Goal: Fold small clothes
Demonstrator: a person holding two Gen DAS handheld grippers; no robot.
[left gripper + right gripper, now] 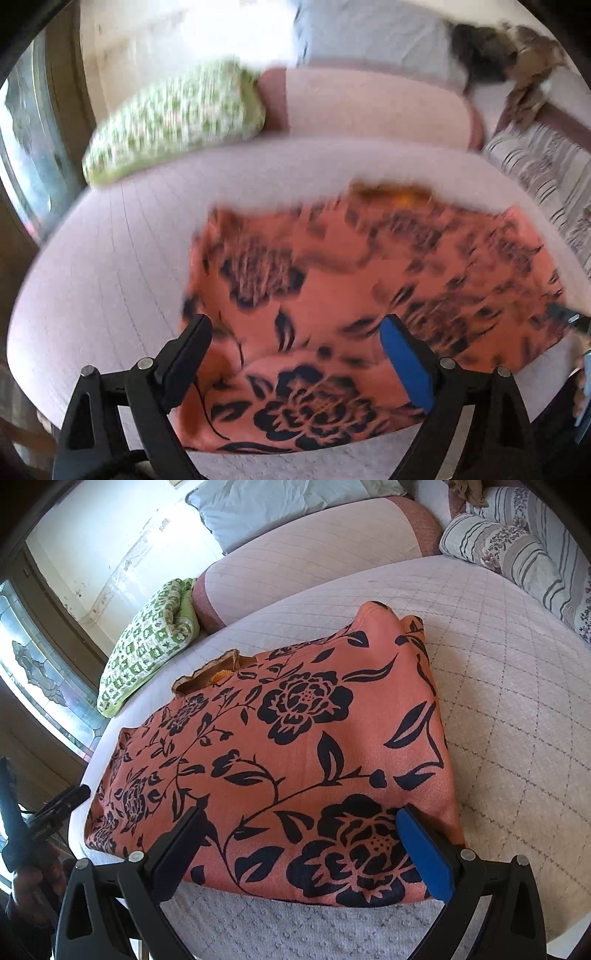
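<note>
black fingers of our left gripper (295, 332) stand spread wide, one pad faced in blue, with nothing between them; they hover over the near left part of the orange floral garment (332, 295). our right gripper (301, 825) is spread just as wide and empty, poised over the garment's (295, 720) near right edge. the cloth lies flat on the pale quilted bed cover (498, 664), already doubled into a rough rectangle, with a brown and yellow trim (218, 672) peeking out at the far side.

we judge it thin, light and limp: it will sag and slide off any single pinch, and the stacked layers may part if we catch only the top one. the weave looks slightly napped, so not very slippery. we would take hold at the two near corners, through all layers, and carry them over together. a green patterned quilt (147, 642) and a striped pillow (498, 542) lie well apart from the work.
</note>
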